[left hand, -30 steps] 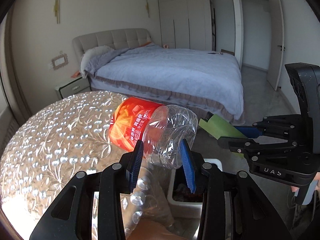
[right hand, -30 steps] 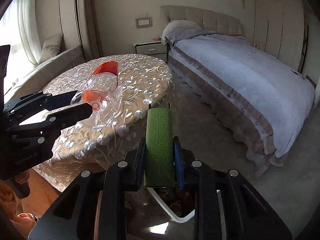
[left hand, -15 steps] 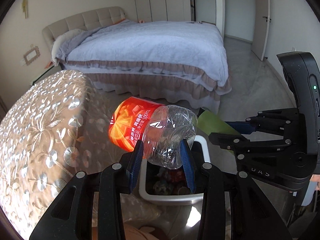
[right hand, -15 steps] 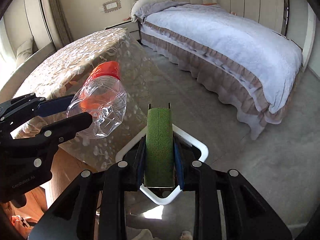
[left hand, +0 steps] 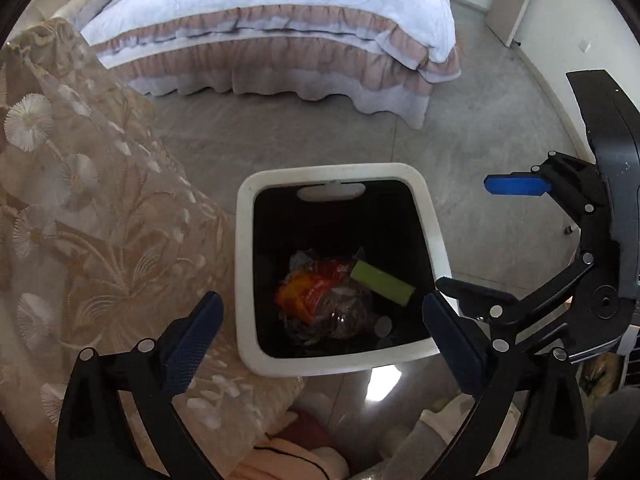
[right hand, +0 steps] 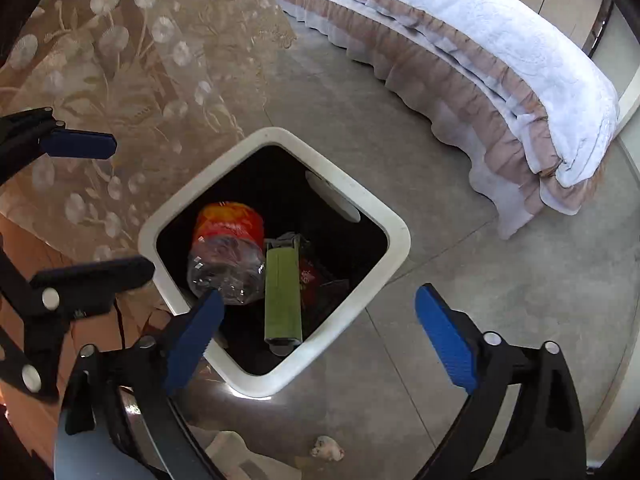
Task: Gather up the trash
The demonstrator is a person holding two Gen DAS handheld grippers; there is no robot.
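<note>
Bedroom floor, grey tile, with both tools hanging over a white-rimmed trash bin (left hand: 436, 256). Left gripper (left hand: 320, 344) is opening, jaws spreading wide, nothing between them; the bin mouth is showing through the gap. Right gripper (right hand: 316, 340) is opening too, jaws wide, nothing gripped.

Going outward: the plastic bottle (right hand: 226, 252), clear with an orange-red label, is lying inside the bin on the left side in the right wrist view. Touching it on the right is the flat green packet (right hand: 282, 294), lengthwise, one end near the rim. Both are sitting on older crumpled trash in the dark liner. A small crumpled white scrap (right hand: 328, 448) is lying on the floor near the bin, outside it. An embroidered lace tablecloth (left hand: 80, 216) is hanging just left of the bin; a bed with a ruffled skirt (left hand: 280, 60) is standing far behind.

Risks, as judgement: a fingertip could be clipping the rim on the way up and tipping the bin; the left tool could be snagging the lace; the two grippers are close and could be knocking together; the floor scrap could get missed.

Writing: bottle label print is too blurred to read here; no brand legible.
</note>
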